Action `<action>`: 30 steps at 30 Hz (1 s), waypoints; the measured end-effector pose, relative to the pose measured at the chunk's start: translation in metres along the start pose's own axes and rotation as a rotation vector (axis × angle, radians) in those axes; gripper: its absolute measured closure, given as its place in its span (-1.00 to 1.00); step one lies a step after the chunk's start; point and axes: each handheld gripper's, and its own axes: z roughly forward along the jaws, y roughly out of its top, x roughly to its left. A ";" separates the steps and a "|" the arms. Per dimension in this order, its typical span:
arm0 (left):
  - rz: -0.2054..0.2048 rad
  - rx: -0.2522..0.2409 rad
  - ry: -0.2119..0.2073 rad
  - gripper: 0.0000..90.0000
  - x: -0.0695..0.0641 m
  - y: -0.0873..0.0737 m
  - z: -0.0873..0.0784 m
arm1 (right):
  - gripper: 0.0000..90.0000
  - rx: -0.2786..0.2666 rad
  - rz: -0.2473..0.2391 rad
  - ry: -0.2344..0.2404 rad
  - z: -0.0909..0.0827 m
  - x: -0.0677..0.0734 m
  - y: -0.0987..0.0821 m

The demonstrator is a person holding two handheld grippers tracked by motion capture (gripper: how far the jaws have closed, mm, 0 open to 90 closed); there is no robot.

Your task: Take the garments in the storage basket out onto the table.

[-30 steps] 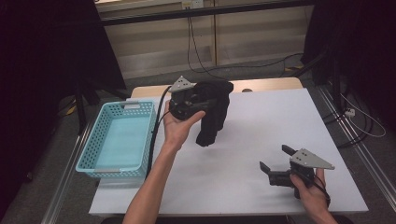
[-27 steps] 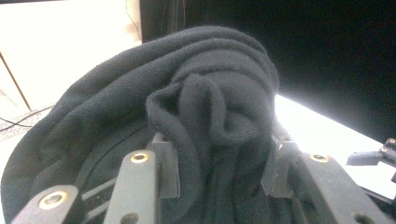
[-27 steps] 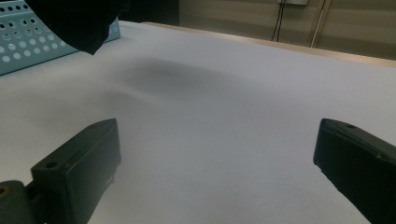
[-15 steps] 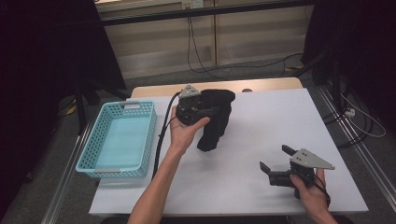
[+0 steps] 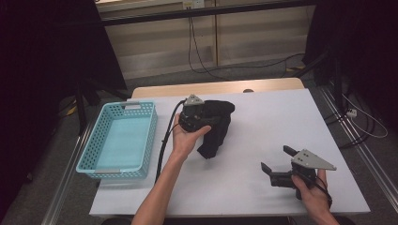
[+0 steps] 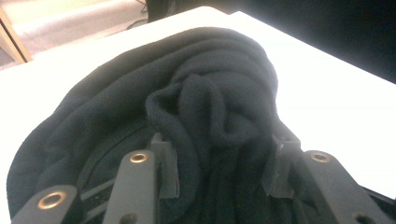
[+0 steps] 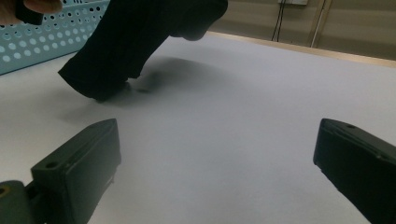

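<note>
A black cloth (image 5: 217, 126) is seen in the middle of the high view, on the white table (image 5: 263, 122). It is bunched up and is held in the jaws of the left gripper (image 5: 199, 117), which are squeezed tight on it. In the left gripper view the black cloth (image 6: 196, 116) is seen folded in thick rolls between the two jaws, with the jaw tips pressed into it from both sides. One end of the cloth hangs down, and its tip is seen touching the table in the right gripper view (image 7: 121, 51).

The right gripper (image 5: 277, 171) is held low at the lower right of the high view, well apart from the cloth. Its jaws are spread wide, and nothing is held between them; bare table is seen between them in the right gripper view.

A light blue basket (image 5: 141, 140) is placed at the left of the high view, near the cloth.
</note>
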 end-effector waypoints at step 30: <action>-0.026 0.151 0.013 0.18 0.001 -0.033 0.049 | -0.98 0.003 0.004 0.003 0.000 0.000 0.000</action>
